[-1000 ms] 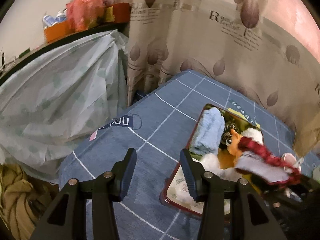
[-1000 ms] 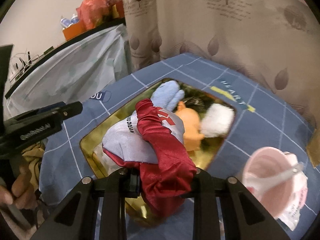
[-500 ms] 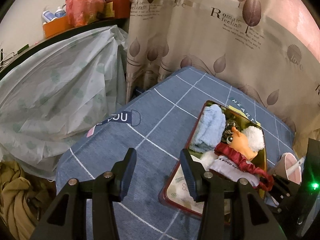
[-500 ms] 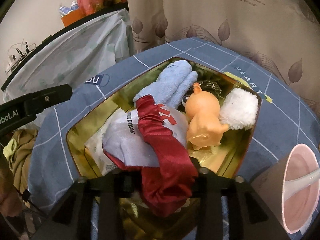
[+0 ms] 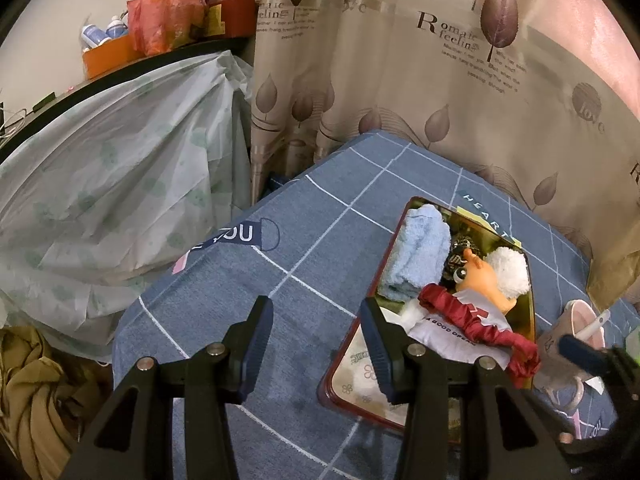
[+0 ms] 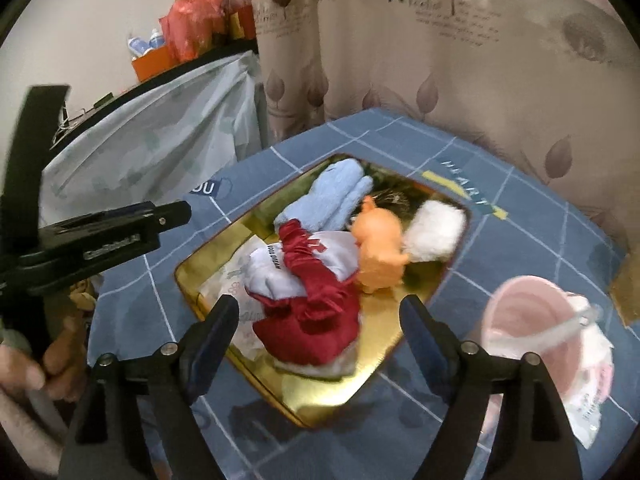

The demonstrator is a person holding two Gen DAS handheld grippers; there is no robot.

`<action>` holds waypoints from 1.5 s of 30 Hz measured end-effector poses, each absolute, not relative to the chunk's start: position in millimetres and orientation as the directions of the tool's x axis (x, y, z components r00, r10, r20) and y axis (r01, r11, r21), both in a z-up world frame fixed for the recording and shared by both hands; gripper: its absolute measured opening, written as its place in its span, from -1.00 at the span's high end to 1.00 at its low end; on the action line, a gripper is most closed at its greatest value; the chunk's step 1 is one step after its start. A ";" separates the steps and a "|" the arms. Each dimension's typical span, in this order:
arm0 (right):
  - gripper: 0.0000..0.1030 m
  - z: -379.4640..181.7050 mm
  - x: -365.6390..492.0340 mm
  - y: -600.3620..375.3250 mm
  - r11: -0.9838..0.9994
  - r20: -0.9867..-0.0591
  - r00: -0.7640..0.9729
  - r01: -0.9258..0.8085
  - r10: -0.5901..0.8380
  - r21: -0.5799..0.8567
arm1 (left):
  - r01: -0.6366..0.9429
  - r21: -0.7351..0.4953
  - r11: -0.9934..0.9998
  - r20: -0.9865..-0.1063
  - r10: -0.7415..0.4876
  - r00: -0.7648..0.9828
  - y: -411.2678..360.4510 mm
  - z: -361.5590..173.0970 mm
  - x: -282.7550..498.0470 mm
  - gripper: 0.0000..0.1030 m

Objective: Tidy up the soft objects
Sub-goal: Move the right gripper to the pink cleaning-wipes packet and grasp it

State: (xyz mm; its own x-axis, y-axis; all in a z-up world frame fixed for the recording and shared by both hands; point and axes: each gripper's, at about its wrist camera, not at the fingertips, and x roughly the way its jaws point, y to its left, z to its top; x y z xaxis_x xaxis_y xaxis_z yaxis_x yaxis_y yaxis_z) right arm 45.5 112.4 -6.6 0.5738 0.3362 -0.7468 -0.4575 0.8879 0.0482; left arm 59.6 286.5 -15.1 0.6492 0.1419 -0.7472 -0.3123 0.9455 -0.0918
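Right wrist view: my right gripper [image 6: 316, 332] has just been opening, nothing pinched; red-and-white cloth [image 6: 308, 280] lies in the gold tray [image 6: 376, 384] beside blue towel [image 6: 332, 196], orange toy [image 6: 378, 246], white puff [image 6: 434, 232]. Left gripper [image 5: 316, 340] spread, empty.

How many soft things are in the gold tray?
5, maybe more hidden underneath. In the tray: a blue towel at the far end, a white fluffy ball on the right, an orange toy beside it, and a grey cloth with a red satin one nearest.

Right gripper [image 6: 316, 332] just opened; left gripper [image 5: 316, 344] open.
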 end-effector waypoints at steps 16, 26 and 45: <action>-0.68 -5.7 41.7 -45.1 0.995 -0.757 0.652 -0.098 0.038 -0.035 | -0.300 -0.077 0.951 -0.742 0.146 0.654 280.7 -13.2 57.1 0.10; -0.71 -47.5 70.7 -104.5 0.997 -0.812 0.582 0.077 -0.042 0.003 | -0.295 -0.068 0.953 -0.741 0.150 0.655 278.4 -13.0 57.3 0.10; -0.40 -91.4 119.5 -129.4 0.982 -0.813 0.566 0.188 -0.137 -0.035 | -0.284 -0.047 0.958 -0.748 0.154 0.645 276.4 -17.6 59.3 0.10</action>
